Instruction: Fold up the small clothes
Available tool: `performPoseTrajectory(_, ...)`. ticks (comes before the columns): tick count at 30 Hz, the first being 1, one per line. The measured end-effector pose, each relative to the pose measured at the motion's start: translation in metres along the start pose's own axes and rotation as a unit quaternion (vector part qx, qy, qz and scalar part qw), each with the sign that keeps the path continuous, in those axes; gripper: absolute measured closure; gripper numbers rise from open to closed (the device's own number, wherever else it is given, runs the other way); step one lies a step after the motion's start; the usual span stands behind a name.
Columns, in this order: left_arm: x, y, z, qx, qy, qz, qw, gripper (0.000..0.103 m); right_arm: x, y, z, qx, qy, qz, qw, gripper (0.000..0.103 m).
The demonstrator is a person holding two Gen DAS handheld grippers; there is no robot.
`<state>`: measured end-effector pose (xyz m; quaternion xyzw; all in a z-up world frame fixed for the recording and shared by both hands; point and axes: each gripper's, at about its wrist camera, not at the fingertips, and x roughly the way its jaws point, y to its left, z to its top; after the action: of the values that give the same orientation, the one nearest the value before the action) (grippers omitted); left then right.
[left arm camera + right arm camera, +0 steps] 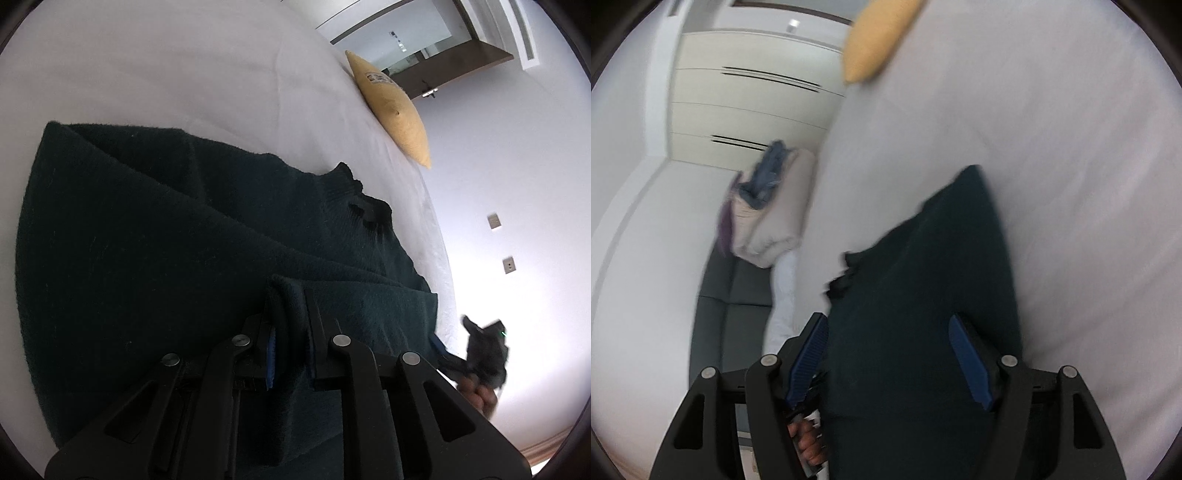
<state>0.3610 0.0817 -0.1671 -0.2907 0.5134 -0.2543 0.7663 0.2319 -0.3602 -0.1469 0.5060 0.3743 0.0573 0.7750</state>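
A dark green knitted sweater (147, 240) lies on a white bed sheet (166, 66), its collar (343, 184) toward the bed's edge. My left gripper (290, 317) is shut on a folded edge of the sweater, which sits pinched between the black fingers. In the right wrist view the same sweater (923, 314) fills the space in front of my right gripper (892, 332), which is open with blue pads (967, 354) spread wide; the cloth lies between them, ungripped. The right gripper also shows in the left wrist view (484, 354) at the bed's edge.
A yellow cushion (395, 107) lies on the bed near its far edge. Beyond the bed are white walls, a dark wooden door frame (461, 70), a white wardrobe (750, 110), and a grey sofa (738, 295) with piled clothes (768, 206).
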Motion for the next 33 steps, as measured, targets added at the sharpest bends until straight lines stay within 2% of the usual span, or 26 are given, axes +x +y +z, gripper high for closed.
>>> performPoseTrajectory(1,0.0,0.001,-0.001,0.002,-0.001,-0.004,1.0,0.09,0.005,-0.006,0.008,0.003,-0.002,-0.006,1.0,0.036)
performPoseTrajectory(5,0.001,0.008,-0.004,0.003,-0.005,-0.016,0.9999,0.09,0.019,-0.013,0.037,0.018,-0.008,0.016,1.0,0.037)
performPoseTrajectory(9,0.002,0.014,-0.007,0.004,-0.011,-0.028,0.9995,0.09,0.033,-0.006,0.054,0.004,0.012,0.001,1.0,0.037)
performPoseTrajectory(12,0.001,0.02,-0.01,0.004,-0.015,-0.038,0.9991,0.09,0.029,-0.004,0.047,-0.006,0.015,0.001,1.0,0.036)
performPoseTrajectory(17,-0.008,0.017,-0.018,0.017,-0.021,-0.024,0.9993,0.09,0.008,-0.005,0.001,-0.053,0.038,0.005,0.998,0.034)
performPoseTrajectory(20,-0.023,0.016,-0.028,0.022,-0.024,-0.003,0.9994,0.09,-0.009,-0.007,-0.02,-0.085,0.042,0.0,0.995,0.034)
performPoseTrajectory(23,-0.047,0.015,-0.044,0.035,-0.025,0.035,0.9985,0.09,-0.03,-0.013,-0.031,-0.078,0.034,0.005,0.996,0.034)
performPoseTrajectory(26,-0.076,0.017,-0.062,0.04,-0.037,0.088,0.9946,0.09,-0.057,-0.018,-0.042,-0.07,0.013,-0.035,0.997,0.031)
performPoseTrajectory(28,-0.101,0.018,-0.081,0.032,-0.052,0.106,0.9925,0.09,-0.073,-0.021,-0.054,-0.068,0.007,-0.052,0.996,0.031)
performPoseTrajectory(31,-0.135,0.017,-0.114,0.029,-0.073,0.108,0.9911,0.077,-0.094,-0.022,-0.08,-0.072,0.002,-0.041,0.997,0.03)
performPoseTrajectory(32,-0.146,0.016,-0.127,0.029,-0.078,0.109,0.9905,0.058,-0.099,-0.021,-0.09,-0.078,0.002,-0.043,0.996,0.03)
performPoseTrajectory(33,-0.154,0.016,-0.139,0.027,-0.083,0.114,0.9896,0.024,-0.107,-0.021,-0.102,-0.091,0.003,-0.05,0.995,0.03)
